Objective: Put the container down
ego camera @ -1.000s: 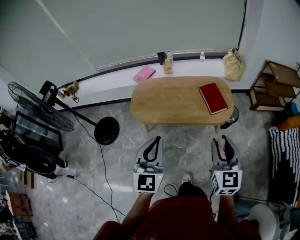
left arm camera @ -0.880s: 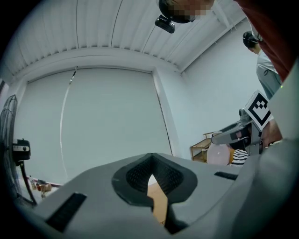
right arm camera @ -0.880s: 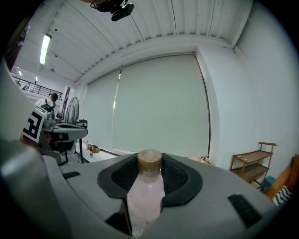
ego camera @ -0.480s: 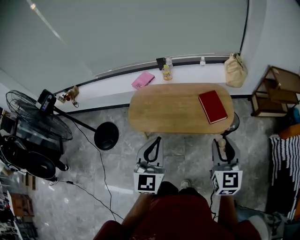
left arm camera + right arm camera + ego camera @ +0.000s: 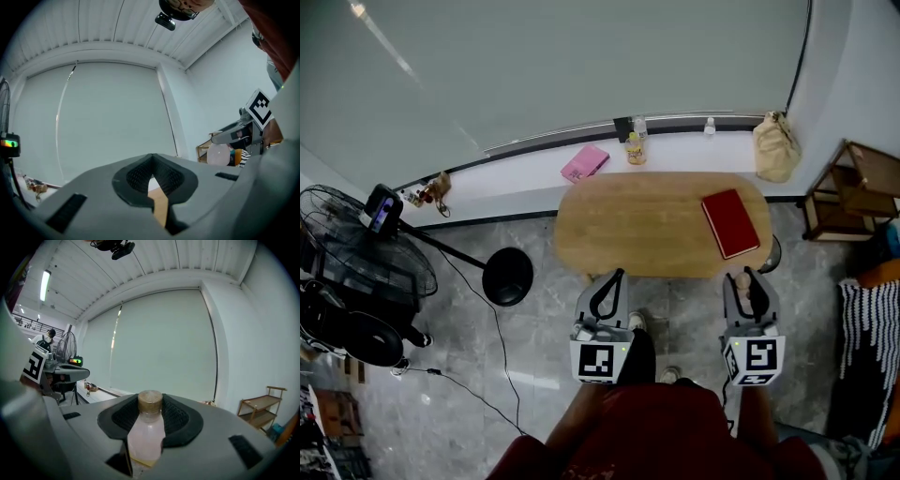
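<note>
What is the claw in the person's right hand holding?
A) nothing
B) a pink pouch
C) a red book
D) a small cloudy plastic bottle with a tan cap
D: the right gripper is clamped on the small cloudy plastic bottle; the red book lies on the oval wooden table.

The room is evenly lit, cool and soft, with no hard shadows. The big pale blind point(image 5: 581, 75) carries a thin slanting streak of glare at its upper left. Under the table point(image 5: 656, 220) the stone floor point(image 5: 534, 366) is only faintly darker. In the right gripper view a ceiling lamp point(image 5: 45, 283) burns bright, and light glows through the cloudy bottle point(image 5: 146, 434). Both gripper views bulge like a fisheye, with black corners and bowed lines.
</note>
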Motion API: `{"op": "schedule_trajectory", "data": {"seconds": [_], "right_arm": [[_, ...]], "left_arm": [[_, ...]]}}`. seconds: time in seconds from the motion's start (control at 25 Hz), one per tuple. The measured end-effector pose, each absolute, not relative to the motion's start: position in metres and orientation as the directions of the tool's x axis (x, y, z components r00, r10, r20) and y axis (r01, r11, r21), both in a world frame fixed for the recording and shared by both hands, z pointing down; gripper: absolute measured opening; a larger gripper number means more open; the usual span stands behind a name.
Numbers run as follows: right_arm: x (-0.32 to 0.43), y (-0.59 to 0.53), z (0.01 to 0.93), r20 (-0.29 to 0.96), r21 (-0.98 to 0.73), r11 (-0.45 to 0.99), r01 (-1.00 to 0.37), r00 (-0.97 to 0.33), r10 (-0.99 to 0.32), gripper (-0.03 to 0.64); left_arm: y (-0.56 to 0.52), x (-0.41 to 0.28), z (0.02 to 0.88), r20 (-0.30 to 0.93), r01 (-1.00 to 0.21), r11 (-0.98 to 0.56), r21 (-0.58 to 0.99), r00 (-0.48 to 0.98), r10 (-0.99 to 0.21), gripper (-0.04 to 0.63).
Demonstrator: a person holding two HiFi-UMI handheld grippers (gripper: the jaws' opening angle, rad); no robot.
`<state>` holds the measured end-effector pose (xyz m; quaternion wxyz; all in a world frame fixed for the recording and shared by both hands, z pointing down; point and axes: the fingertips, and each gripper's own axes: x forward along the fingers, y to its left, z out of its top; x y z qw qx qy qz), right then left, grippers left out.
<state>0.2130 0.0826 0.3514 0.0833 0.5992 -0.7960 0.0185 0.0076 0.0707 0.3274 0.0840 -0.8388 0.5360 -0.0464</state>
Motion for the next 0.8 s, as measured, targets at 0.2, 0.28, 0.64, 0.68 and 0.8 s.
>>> {"op": "schedule_trajectory", "data": {"seconds": [0.2, 0.28, 0.64, 0.68, 0.8], "right_arm": [[0.179, 0.027, 0.352, 0.17, 0.093, 0.29, -0.952, -0.272, -0.947, 0.141], [0.166, 0.003, 0.348, 0.175, 0.1, 0.287, -0.953, -0.267, -0.948, 0.141], [0.11, -0.089, 0.349, 0.208, 0.127, 0.291, -0.948, -0.261, -0.943, 0.141], [0.104, -0.097, 0.351, 0.212, 0.122, 0.288, -0.95, -0.258, -0.942, 0.141], [0.088, -0.118, 0.353, 0.225, 0.122, 0.294, -0.948, -0.262, -0.938, 0.141]], "left_arm": [[0.013, -0.024, 0.337, -0.001, -0.887, -0.416, -0.202, 0.425, -0.905, 0.005], [-0.011, -0.038, 0.338, 0.002, -0.89, -0.415, -0.187, 0.422, -0.906, 0.005], [-0.103, -0.096, 0.342, 0.0, -0.892, -0.418, -0.172, 0.424, -0.905, 0.005], [-0.112, -0.101, 0.344, 0.006, -0.89, -0.421, -0.174, 0.427, -0.904, 0.005], [-0.136, -0.115, 0.35, 0.018, -0.886, -0.431, -0.17, 0.434, -0.901, 0.005]]}}
